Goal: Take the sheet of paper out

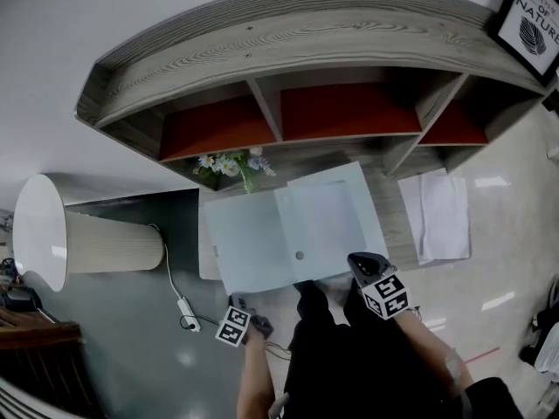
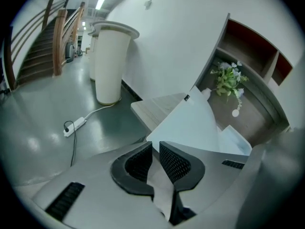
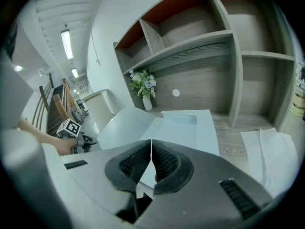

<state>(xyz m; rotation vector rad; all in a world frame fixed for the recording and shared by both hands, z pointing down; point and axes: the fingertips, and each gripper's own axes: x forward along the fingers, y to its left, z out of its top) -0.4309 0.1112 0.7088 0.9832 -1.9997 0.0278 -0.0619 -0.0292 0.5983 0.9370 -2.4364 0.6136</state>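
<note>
The folder [image 1: 325,221] at frame centre is clamped steady by the right gripper [image 3: 151,159], its opened flap [image 1: 244,238] straddled by the left gripper's [image 2: 156,159] parted jaws.

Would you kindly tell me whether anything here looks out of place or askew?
The translucent folder lies open on the desk with its left flap raised off the surface rather than flat. On the floor beside the desk, a power strip trails a loose cable.
</note>
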